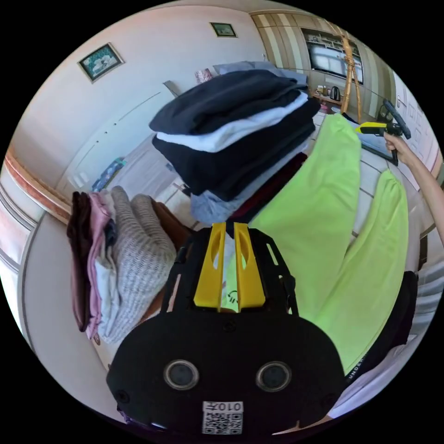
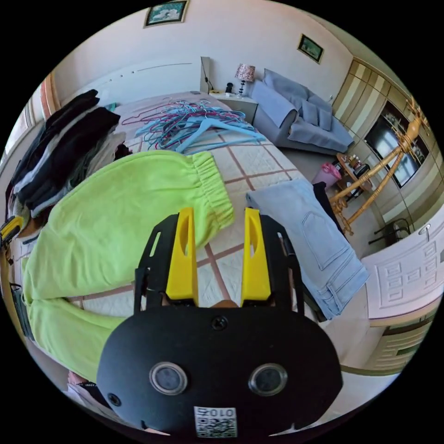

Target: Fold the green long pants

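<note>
The bright green long pants [image 1: 314,222] lie spread along the bed, both legs running away from my left gripper [image 1: 230,226]. Its yellow jaws are nearly together, with green fabric of the waist end showing between them. At the far end of one leg a hand holds my right gripper [image 1: 360,129]. In the right gripper view the pants [image 2: 115,208] stretch to the left, and the elastic cuff [image 2: 215,194] lies just beside my right gripper [image 2: 215,212]. Its jaws stand wide apart over the bedspread with nothing between them. My left gripper [image 2: 9,229] peeks in at the left edge.
A tall stack of folded dark and white clothes [image 1: 231,134] sits beside the pants. A pile of knit and pink garments [image 1: 125,259] lies to the left. On the checked bed [image 2: 249,162] are several hangers [image 2: 194,122] and folded light jeans [image 2: 314,231].
</note>
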`<control>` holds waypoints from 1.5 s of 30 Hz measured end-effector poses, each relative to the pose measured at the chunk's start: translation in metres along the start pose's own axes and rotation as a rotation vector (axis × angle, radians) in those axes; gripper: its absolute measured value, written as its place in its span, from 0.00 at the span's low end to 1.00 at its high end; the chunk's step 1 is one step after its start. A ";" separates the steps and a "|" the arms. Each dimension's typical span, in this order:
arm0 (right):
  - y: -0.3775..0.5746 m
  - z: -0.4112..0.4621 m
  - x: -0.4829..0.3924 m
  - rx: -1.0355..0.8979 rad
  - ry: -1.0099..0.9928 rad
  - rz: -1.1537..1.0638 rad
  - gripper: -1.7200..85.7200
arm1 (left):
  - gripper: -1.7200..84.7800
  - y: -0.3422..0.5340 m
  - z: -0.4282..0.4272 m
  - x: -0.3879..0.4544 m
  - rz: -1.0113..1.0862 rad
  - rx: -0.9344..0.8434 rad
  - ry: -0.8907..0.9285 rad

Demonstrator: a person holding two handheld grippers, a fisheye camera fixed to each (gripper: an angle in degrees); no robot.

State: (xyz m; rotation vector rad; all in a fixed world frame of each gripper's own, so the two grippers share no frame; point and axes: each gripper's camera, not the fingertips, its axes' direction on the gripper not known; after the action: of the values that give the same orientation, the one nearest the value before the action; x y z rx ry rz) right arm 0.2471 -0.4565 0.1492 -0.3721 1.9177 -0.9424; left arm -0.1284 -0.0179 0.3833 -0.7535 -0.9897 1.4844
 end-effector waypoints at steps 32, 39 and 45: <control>0.449 -0.160 -0.156 0.283 -0.194 0.032 0.15 | 0.13 0.371 0.042 -0.187 -0.560 -0.105 0.264; 0.451 -0.141 -0.181 0.234 -0.217 0.022 0.14 | 0.05 0.370 -0.044 -0.190 -0.441 0.046 0.088; 0.443 -0.138 -0.203 0.255 -0.231 -0.023 0.14 | 0.06 0.412 -0.041 -0.237 -0.881 0.036 0.013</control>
State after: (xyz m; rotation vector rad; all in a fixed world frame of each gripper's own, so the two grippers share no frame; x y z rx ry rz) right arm 0.2893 0.0193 -0.0185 -0.3366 1.5661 -1.0943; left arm -0.2392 -0.2458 -0.0204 -0.2248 -1.0831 0.7211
